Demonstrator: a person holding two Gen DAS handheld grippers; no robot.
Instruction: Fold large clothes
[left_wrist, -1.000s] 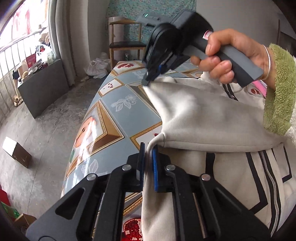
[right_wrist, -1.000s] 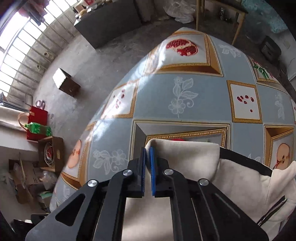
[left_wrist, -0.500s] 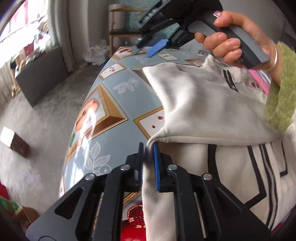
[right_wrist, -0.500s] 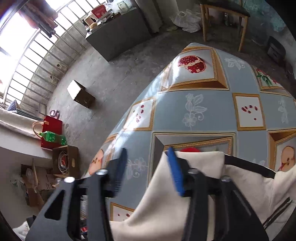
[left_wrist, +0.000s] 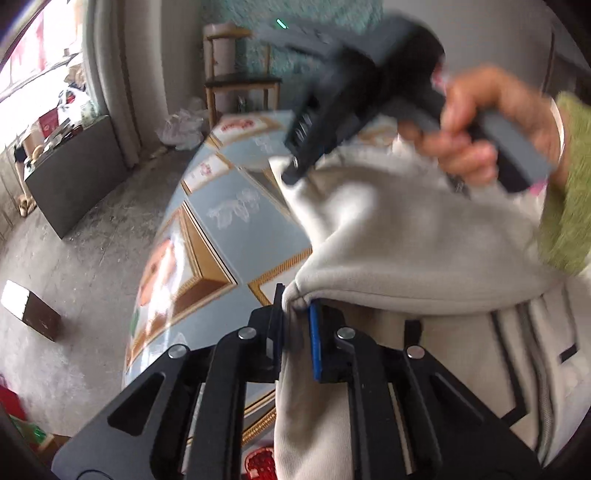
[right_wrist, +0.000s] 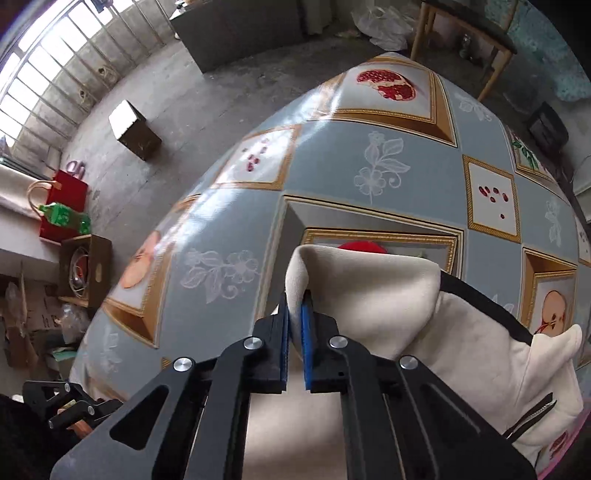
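Cream jacket (right_wrist: 424, 332) on desk (right_wrist: 369, 155), folded edge running between hands. Left gripper (left_wrist: 297, 321) clamped on near corner; right gripper (right_wrist: 295, 317) just re-closed, pinching far corner.

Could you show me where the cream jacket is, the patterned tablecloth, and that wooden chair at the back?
cream jacket (right_wrist: 373, 291): right wrist view, on the folded flap.
patterned tablecloth (right_wrist: 332, 158): right wrist view, on a bare blue square.
wooden chair (left_wrist: 242, 79): left wrist view, on its dark seat.

Cream black-striped jacket (left_wrist: 424, 236), folded over, draped on table
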